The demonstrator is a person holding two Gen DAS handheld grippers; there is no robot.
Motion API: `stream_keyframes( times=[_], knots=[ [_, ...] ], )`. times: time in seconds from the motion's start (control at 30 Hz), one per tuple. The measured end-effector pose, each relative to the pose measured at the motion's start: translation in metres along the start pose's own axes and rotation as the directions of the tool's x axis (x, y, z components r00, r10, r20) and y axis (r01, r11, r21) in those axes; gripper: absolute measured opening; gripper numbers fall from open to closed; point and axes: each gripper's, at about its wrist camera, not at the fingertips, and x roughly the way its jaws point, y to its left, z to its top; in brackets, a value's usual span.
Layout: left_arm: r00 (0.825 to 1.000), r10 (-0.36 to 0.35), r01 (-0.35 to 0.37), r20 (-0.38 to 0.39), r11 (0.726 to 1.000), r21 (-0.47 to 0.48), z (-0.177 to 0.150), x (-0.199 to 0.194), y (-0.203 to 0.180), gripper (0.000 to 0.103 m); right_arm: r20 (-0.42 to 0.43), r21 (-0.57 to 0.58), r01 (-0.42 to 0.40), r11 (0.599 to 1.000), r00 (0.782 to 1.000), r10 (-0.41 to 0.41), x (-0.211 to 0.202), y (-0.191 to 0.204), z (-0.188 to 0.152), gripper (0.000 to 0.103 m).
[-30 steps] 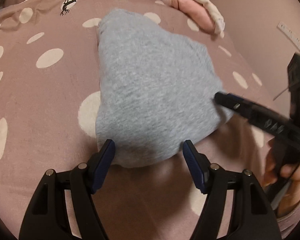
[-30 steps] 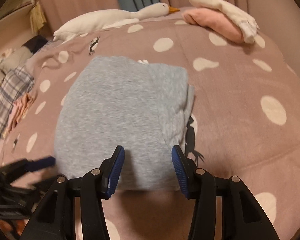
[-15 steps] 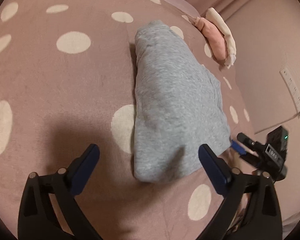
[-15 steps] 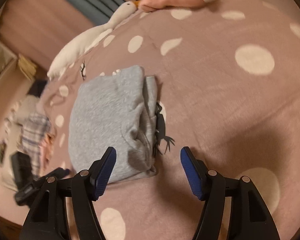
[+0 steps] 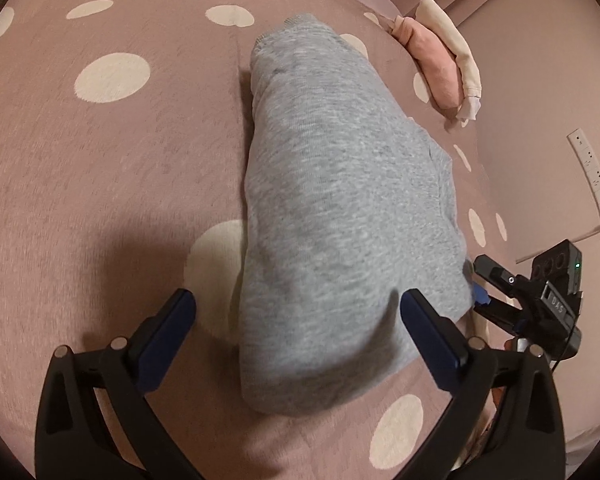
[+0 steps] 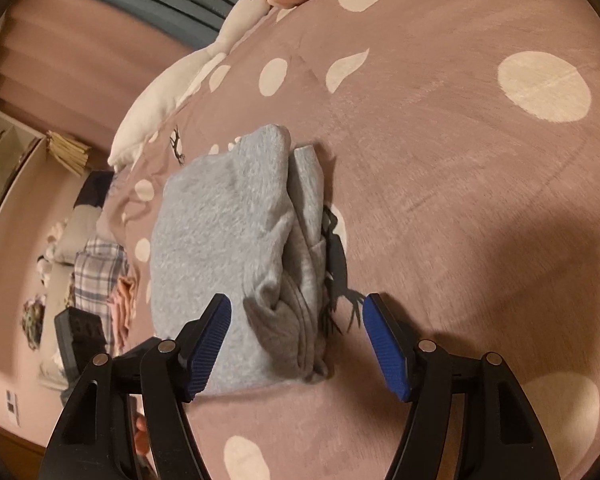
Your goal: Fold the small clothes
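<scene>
1. The grey garment [image 5: 340, 216] lies folded into a compact bundle on the spotted pink bedspread [image 5: 112, 168], running away from the left gripper [image 5: 298, 334], with its near end between that gripper's spread blue pads [image 5: 168, 332].
2. The left gripper is released: its jaws have just been opening and now stand wide. The near end of the bundle sits between them, but neither pad presses on the cloth.
3. The right gripper [image 6: 296, 344] is also released, its jaws having just been opening. The bundle's layered side edge [image 6: 304, 264] lies just ahead of it, closer to its left pad [image 6: 208, 344], and nothing is clamped.
4. In the left wrist view the right gripper [image 5: 496, 292] shows at the far right, close against the bundle's side, though whether it touches is hard to tell.
5. Step in hand, as I judge it: this garment's fold looks finished and both tools have let go of it.
6. A pink and cream folded pile [image 5: 444, 68] lies well ahead and to the right of the left gripper. That looks like the place for finished pieces.
7. The next move likely calls for either lifting the bundle from both ends and carrying it there, or reaching for a new piece from the loose clothes [image 6: 100, 272] to the left of the right gripper.
8. If the bundle is carried, the loose layered edge needs a firm pinch through all layers, or it may fall open.
</scene>
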Motion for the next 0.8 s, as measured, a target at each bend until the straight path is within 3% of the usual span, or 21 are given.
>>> stream_keyframes(
  times=[0.8],
  knots=[
    [1.0,0.015,-0.015,-0.008,0.999,0.05,0.018,0.018,0.0,0.102,-0.013,-0.018,0.001,1.0,1.0,-0.002,0.019,0.005,0.013,0.068]
  ],
)
